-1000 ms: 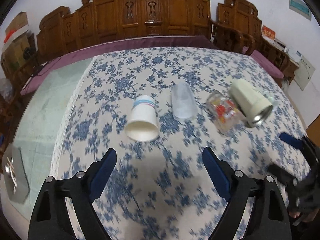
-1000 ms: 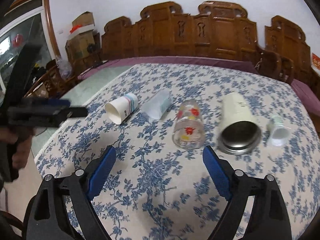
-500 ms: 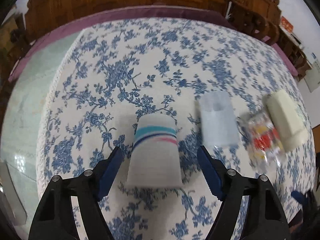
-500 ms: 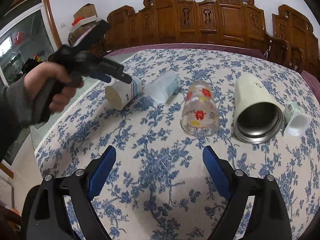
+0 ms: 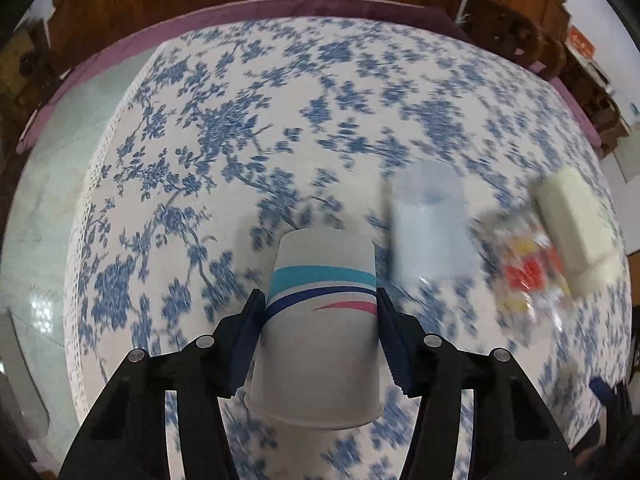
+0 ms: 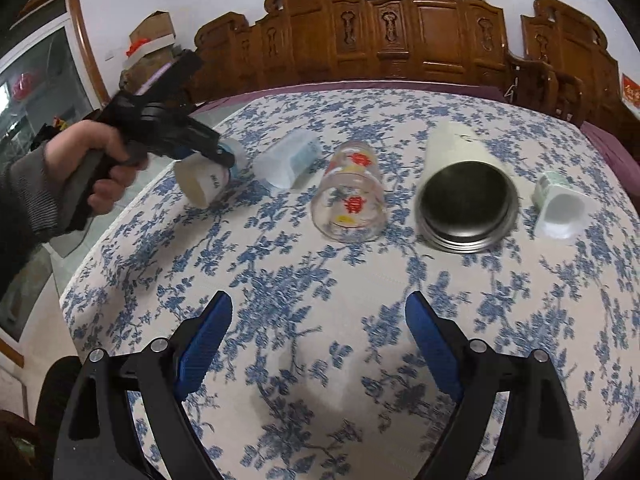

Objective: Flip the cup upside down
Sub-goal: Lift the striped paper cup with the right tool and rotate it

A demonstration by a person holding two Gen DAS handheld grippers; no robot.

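A white paper cup (image 5: 320, 328) with teal, navy and pink stripes lies on its side on the floral tablecloth, mouth toward me. My left gripper (image 5: 320, 308) is shut on the cup, one blue pad on each side of its wall. In the right wrist view the left gripper (image 6: 216, 156) grips the paper cup (image 6: 206, 186) at the table's far left. My right gripper (image 6: 318, 344) is open and empty above the near part of the table.
A frosted plastic cup (image 6: 288, 160), a printed glass (image 6: 348, 196), a cream steel-lined tumbler (image 6: 464, 192) and a small white cup (image 6: 560, 208) lie on their sides in a row. Carved wooden chairs (image 6: 400, 32) stand behind the table. The table edge (image 5: 80, 240) is at left.
My left gripper moved forward and down onto the paper cup and closed on its sides. The right gripper stayed open and shifted only slightly.
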